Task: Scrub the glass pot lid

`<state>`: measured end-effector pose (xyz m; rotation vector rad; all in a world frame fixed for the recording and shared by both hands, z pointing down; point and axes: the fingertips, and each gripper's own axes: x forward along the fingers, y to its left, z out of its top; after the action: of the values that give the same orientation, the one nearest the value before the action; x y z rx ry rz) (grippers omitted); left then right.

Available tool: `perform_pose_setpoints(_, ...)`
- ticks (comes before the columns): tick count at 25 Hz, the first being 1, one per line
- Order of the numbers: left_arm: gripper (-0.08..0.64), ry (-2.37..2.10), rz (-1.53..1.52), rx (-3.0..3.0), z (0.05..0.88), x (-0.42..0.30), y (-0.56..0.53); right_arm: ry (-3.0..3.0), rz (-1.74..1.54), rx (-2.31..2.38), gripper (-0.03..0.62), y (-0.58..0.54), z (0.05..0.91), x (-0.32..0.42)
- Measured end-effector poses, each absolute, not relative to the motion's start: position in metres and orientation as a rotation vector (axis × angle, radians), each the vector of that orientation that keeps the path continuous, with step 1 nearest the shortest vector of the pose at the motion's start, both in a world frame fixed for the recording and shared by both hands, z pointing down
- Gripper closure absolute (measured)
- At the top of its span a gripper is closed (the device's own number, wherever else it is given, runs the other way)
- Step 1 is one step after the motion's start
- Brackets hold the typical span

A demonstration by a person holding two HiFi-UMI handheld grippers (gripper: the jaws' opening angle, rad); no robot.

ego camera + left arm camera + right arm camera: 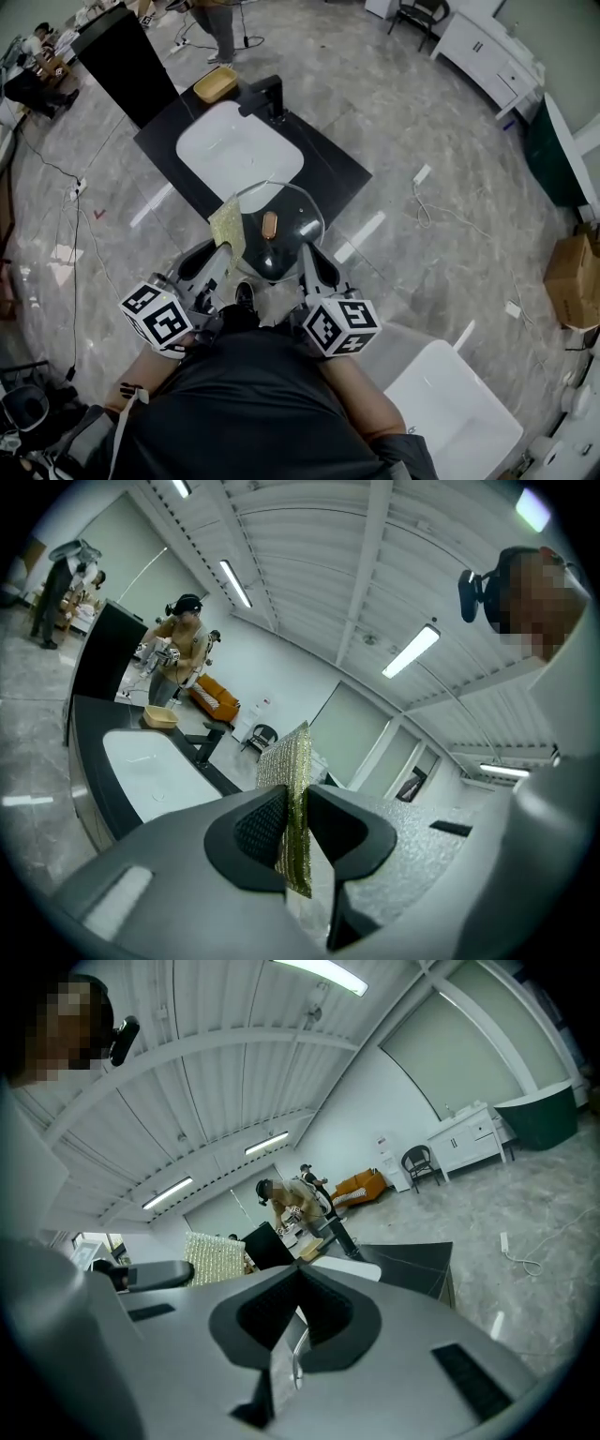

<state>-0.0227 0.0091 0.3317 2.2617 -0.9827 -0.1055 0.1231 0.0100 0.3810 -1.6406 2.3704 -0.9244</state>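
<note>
In the head view a round glass pot lid (286, 234) with a tan knob (270, 223) is held tilted above the floor, just in front of the black counter. My right gripper (307, 251) is shut on the lid's right rim; a curved strip of that rim (296, 1354) shows between its jaws (295, 1321). A gold mesh scrub pad (227, 228) stands upright, with my left gripper (223, 253) shut on it at the lid's left edge. In the left gripper view the pad (289, 771) rises out of the closed jaws (295, 827). The same pad (217, 1258) shows at the left of the right gripper view.
Beyond the lid, a white sink basin (239, 145) is set in a black counter (328, 164), with a black faucet (267, 98) and a yellow tub (215, 84) behind. A white bin (459, 412) stands at my lower right. A person (217, 23) stands far back.
</note>
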Motion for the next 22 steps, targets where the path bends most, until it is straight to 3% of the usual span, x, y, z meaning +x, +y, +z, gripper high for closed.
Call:
perform_pose_setpoints(9, 0.494, -0.887, -0.074, 2.203, 0.354, -0.065, -0.078, 2.268, -0.918, -1.778, 0.586, -0.04, 0.373, 0.108)
perform_pose_setpoints(22, 0.494, -0.701, 0.249, 1.972, 0.501, -0.067, -0.152, 2.183, -1.018, -1.916, 0.586, -0.062, 0.402, 0.101)
